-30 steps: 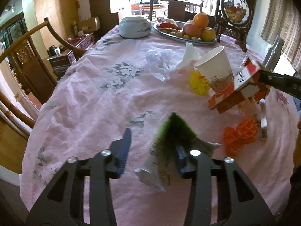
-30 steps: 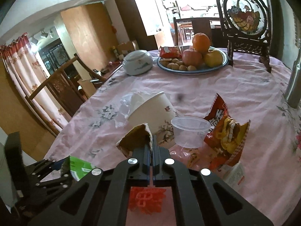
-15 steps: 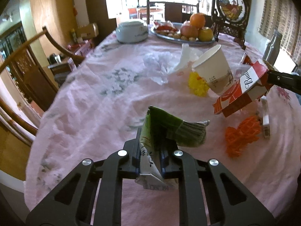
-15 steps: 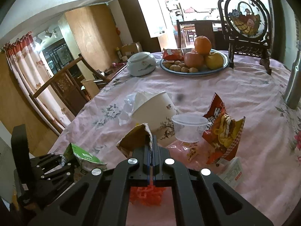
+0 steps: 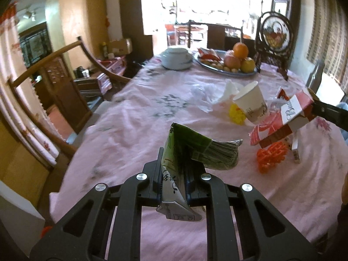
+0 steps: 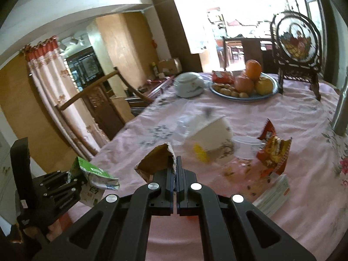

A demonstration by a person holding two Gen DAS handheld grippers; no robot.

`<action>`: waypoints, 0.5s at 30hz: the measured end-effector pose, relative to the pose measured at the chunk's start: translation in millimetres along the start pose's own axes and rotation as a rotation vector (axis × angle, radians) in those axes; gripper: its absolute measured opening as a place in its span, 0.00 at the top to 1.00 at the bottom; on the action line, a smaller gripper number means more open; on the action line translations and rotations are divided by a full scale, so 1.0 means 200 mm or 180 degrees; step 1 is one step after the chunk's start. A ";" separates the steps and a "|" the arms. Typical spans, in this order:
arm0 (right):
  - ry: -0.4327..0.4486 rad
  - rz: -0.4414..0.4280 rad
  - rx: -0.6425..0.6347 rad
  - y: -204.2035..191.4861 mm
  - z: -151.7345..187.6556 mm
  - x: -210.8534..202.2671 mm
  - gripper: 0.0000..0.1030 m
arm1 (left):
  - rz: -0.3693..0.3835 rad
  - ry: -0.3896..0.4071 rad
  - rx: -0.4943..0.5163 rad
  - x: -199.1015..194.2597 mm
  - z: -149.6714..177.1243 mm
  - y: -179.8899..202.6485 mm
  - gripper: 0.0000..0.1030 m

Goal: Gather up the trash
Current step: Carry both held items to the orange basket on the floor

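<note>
1. Left wrist view: the left gripper (image 5: 174, 174) was clamped on a crushed green and white carton (image 5: 191, 152), held clear above the pink floral tablecloth (image 5: 130, 130). Barcode-like stripes on the carton's right flap; dark characters on its white lower part, not readable.
2. Left jaws had just been closing, carton pinched between the pads.
3. At right in the same view, the right gripper (image 5: 313, 106) held a red and white cardboard box (image 5: 291, 113) above the table; cursive red lettering on its white band starting "Bu", rest cut off.
4. On the cloth: white paper cup (image 5: 250, 102) lying tilted with small unreadable print, yellow object (image 5: 237, 113) just beside it, crumpled clear plastic (image 5: 204, 91) behind, orange lattice piece (image 5: 270, 155) under the box, small white packet (image 5: 295, 148) beside that.
5. Far end: fruit plate (image 5: 206, 64) with orange, apples and nuts, white lidded bowl (image 5: 177, 57) left of it.
6. Right wrist view: the right gripper (image 6: 175, 169) had its fingers together on a torn brown cardboard flap (image 6: 156, 163) of the box.
7. Same view: red snack bag (image 6: 271, 152) with yellow printed characters, blurred; clear plastic tub (image 6: 245, 148) between bag and cup; flat white box (image 6: 274, 195) with a red edge, text too small.
8. Lower left, the left gripper (image 6: 71, 180) held the carton up off the table edge.
</note>
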State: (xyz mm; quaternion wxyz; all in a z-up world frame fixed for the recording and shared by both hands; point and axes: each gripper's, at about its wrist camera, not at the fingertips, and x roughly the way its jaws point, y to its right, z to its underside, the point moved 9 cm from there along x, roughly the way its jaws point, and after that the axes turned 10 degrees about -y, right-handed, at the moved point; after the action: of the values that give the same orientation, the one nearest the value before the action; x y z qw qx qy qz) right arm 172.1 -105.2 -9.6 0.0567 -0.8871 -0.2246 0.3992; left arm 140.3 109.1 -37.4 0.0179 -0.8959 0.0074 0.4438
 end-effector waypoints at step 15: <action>-0.0008 -0.0733 -0.0747 -0.98 0.24 -0.17 0.98 | -0.0515 0.0407 -0.0637 -0.63 0.48 -0.63 0.84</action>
State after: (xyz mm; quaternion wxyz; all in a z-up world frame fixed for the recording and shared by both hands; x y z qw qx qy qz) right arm 47.9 51.7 35.8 -0.0023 -0.8555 -0.3699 0.3622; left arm -7.8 237.7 7.9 -0.0365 -0.9173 -0.1079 0.3815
